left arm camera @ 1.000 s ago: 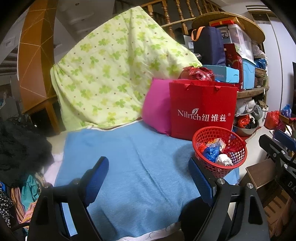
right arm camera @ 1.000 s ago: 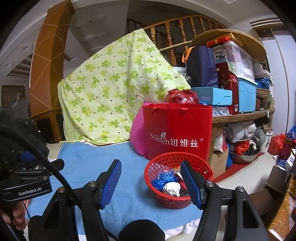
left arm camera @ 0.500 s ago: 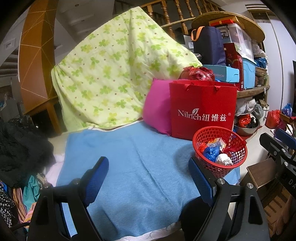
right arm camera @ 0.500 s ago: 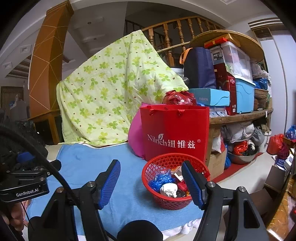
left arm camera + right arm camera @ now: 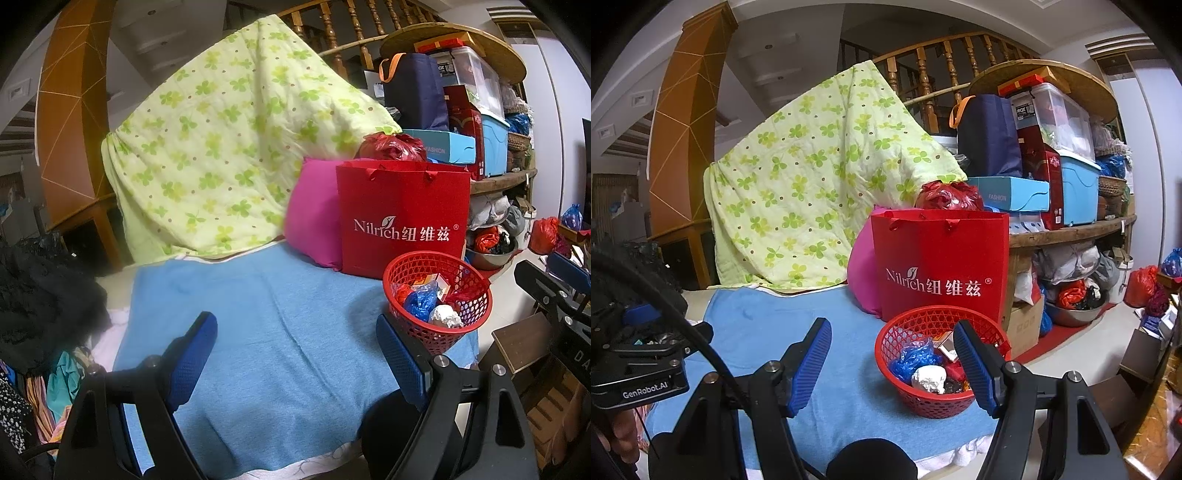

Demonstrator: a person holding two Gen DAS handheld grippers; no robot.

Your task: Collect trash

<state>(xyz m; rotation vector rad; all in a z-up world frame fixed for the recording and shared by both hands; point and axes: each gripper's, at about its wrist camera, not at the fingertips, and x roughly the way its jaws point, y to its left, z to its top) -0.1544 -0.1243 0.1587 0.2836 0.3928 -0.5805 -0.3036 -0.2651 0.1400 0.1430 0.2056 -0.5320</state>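
2 wrist cams, low and near blue cloth (image 5: 258,332), both facing cluttered shelf end. Shared: red basket (image 5: 905,332), red bag (image 5: 402,221), green quilt (image 5: 812,166).

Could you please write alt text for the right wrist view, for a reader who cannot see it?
The open, empty right gripper hovers over a blue cloth, beside a red mesh basket holding crumpled trash. Behind the basket stand a red paper bag, a pink cushion and a green clover-print quilt.
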